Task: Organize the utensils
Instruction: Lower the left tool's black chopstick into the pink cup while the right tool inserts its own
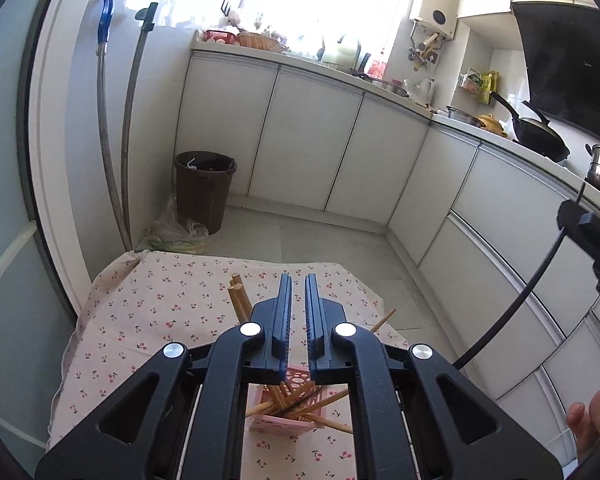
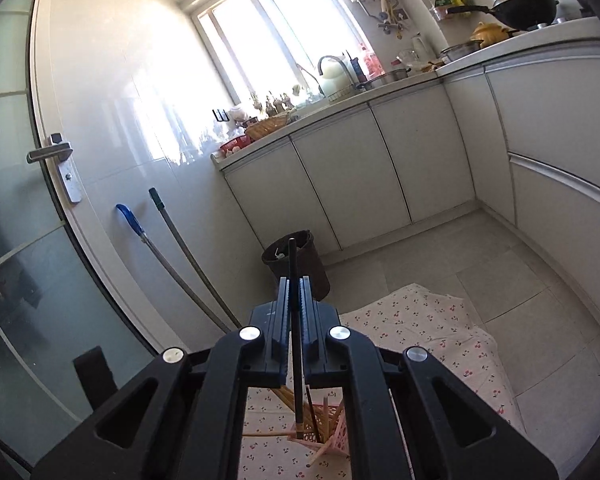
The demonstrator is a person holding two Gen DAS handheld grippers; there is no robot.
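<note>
Currently the right gripper [image 2: 294, 280] pinches a slim black chopstick [image 2: 296, 340] above the pink slotted plastic basket [image 2: 331, 436] of wooden chopsticks [image 2: 288, 398], probably for sorting out, while the left gripper [image 1: 298, 280] hangs nearly closed and empty.

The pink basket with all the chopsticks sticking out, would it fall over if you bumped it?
Probably. The pink basket already sits tilted on the soft cherry-print cloth, and it looks like light plastic. The chopsticks lean out over its rim, so a nudge might spill them.
</note>
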